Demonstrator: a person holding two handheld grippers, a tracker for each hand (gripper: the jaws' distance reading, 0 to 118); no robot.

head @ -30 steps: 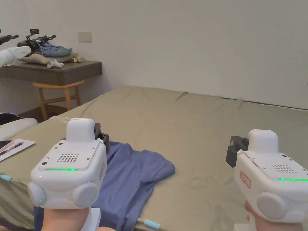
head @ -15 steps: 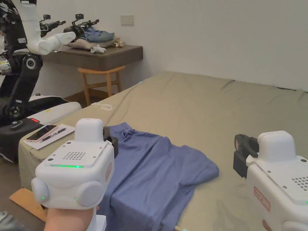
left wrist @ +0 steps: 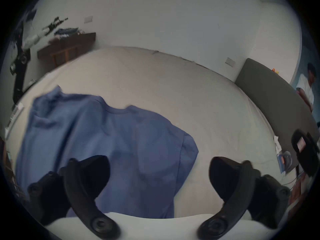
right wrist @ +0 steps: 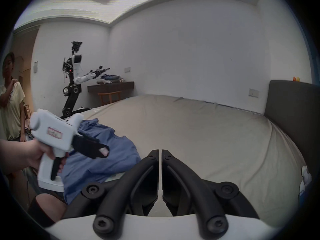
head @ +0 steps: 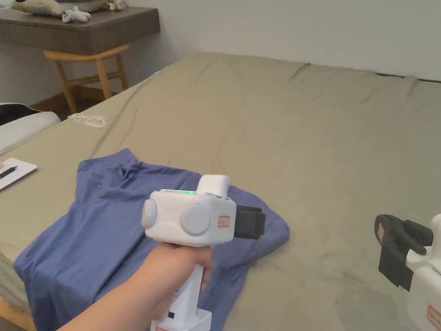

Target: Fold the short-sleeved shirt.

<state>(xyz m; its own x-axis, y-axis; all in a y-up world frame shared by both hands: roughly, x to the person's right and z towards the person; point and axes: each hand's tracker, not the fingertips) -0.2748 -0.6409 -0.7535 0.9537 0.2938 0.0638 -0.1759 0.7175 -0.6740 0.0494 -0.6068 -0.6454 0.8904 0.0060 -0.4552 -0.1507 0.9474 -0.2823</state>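
Blue short-sleeved shirt [head: 107, 224] lies rumpled and unfolded on the olive-sheeted bed [head: 280, 129], at 8 o'clock in the head view, its hem hanging over the near edge. Left gripper [left wrist: 159, 172] hovers above the shirt's right sleeve, jaws spread wide, clear of the fabric. Right gripper [right wrist: 160, 152] sits at 4 o'clock over bare sheet, well apart from the shirt, jaws pressed together and empty.

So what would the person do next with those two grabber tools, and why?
Probably lower the open left gripper onto the right sleeve of the blue short-sleeved shirt and pinch it. The shirt lies spread but rumpled on the bed, unfolded, partly over the edge, and that gripper hovers just above the sleeve. The right gripper is shut, off to the side.
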